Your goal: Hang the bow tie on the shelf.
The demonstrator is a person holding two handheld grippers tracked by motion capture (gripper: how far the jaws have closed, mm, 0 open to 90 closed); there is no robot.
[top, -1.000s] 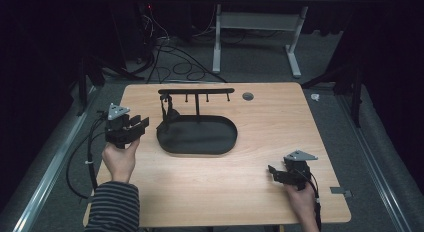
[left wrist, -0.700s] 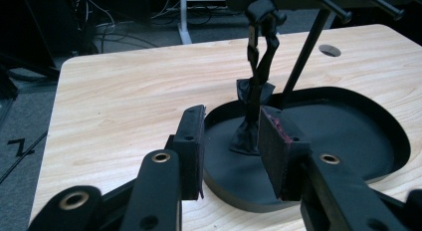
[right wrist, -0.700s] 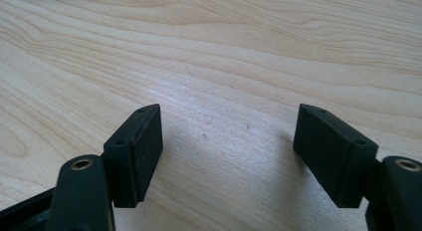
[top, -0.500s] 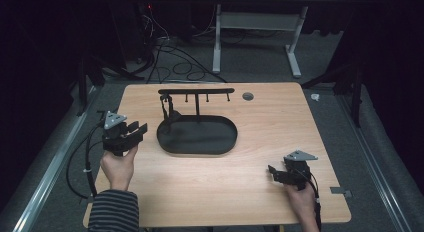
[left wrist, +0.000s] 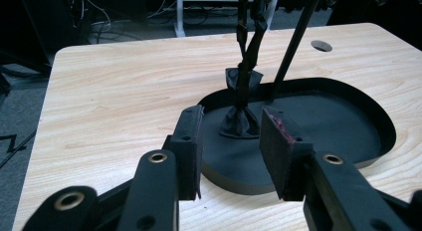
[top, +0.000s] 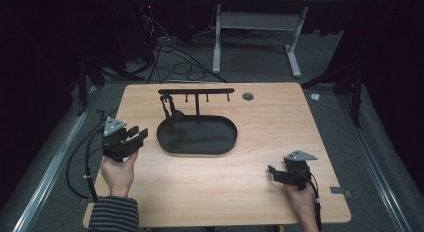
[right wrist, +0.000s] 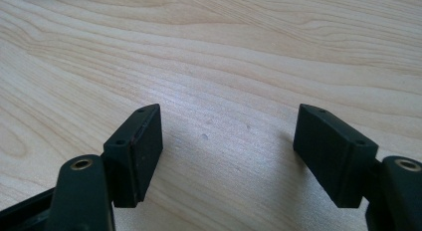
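A black oval tray [top: 197, 151] lies mid-table with a T-shaped black rack [top: 196, 91] standing in it. A dark strap [top: 169, 112] hangs from the rack's left end, and its bunched lower end rests in the tray. My left gripper [top: 137, 136] is held over the table's left side, apart from the tray and aimed at it. It is open, has just been opening a little, and has nothing between its pads. In the left gripper view the strap [left wrist: 243, 81] and tray [left wrist: 378, 116] lie beyond that gripper [left wrist: 233, 114]. My right gripper [top: 274, 173] sits low at the front right, and this gripper [right wrist: 229, 114] stands open over bare wood.
A round cable hole [top: 247, 96] sits in the table [top: 280, 132] at the back right. A small metal bracket [top: 340, 192] sticks out at the right edge. Cables [top: 170, 52] and white desk legs [top: 295, 57] are on the floor behind.
My left gripper has drifted a little left and toward the near edge, slightly lower. The right gripper has not moved.
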